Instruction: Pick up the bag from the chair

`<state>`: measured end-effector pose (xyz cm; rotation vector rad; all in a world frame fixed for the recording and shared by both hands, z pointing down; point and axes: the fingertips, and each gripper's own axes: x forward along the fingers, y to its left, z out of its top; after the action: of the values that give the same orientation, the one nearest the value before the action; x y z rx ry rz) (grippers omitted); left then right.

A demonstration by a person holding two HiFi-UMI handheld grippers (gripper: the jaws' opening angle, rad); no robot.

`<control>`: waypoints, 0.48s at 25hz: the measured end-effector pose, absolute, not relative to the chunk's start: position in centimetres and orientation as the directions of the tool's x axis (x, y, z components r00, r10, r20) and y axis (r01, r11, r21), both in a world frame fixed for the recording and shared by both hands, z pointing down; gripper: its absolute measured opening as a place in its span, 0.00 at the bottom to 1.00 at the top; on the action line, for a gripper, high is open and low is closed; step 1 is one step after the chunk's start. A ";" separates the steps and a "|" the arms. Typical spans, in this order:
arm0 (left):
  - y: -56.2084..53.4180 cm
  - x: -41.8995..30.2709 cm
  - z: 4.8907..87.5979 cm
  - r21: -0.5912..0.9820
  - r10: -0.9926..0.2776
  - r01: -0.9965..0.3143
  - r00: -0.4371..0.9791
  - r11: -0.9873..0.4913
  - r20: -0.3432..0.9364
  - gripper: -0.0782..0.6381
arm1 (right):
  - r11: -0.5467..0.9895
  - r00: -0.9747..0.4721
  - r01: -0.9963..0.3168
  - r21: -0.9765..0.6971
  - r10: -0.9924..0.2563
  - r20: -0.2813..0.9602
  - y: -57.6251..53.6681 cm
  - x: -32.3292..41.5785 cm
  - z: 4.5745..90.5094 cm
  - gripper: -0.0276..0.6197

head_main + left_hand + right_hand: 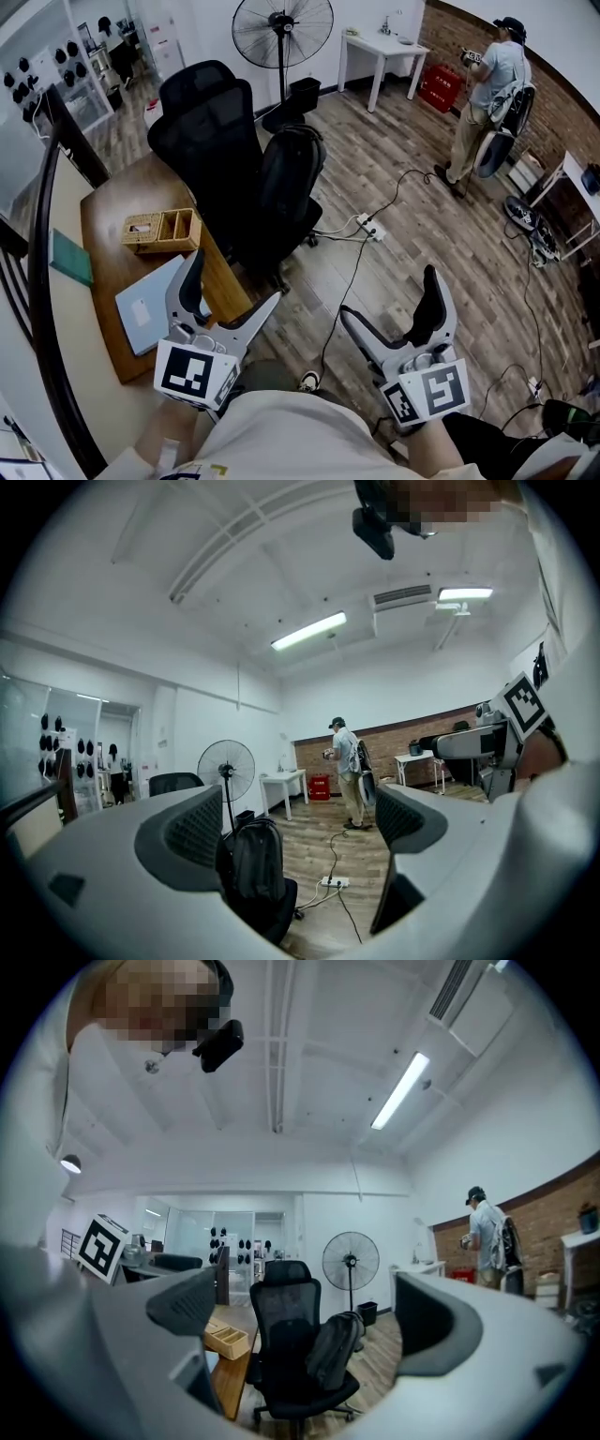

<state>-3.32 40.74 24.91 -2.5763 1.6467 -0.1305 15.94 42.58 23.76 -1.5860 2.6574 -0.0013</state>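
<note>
A dark grey backpack [292, 183] leans upright on the seat of a black mesh office chair [208, 131], which stands at the desk's far corner. Both grippers are held low near my body, well short of the chair. My left gripper [237, 277] is open and holds nothing; its view looks between its pads [192, 829] at the backpack [253, 860]. My right gripper [387, 292] is also open and holds nothing. The right gripper view shows the chair [281, 1312] facing me, with the backpack [335, 1346] on the seat's right side, framed by the gripper [300, 1309].
A wooden desk [108, 211] at the left carries a wicker organiser [161, 231] and a grey flat case [145, 305]. A power strip [370, 227] with cables lies on the plank floor right of the chair. Behind stand a fan [281, 33] and white table [384, 45]. A person [487, 94] stands far right.
</note>
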 end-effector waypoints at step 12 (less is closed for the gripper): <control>37.6 -0.7 26.3 -0.116 -0.919 -0.912 0.391 -0.393 0.039 0.79 | 0.450 -0.449 -0.893 -0.027 -0.893 -0.041 38.8 19.8 25.0 0.96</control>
<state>-0.68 37.59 26.28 -2.5562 1.6862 -0.1478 19.81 38.85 24.99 -1.6221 2.6325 -0.0023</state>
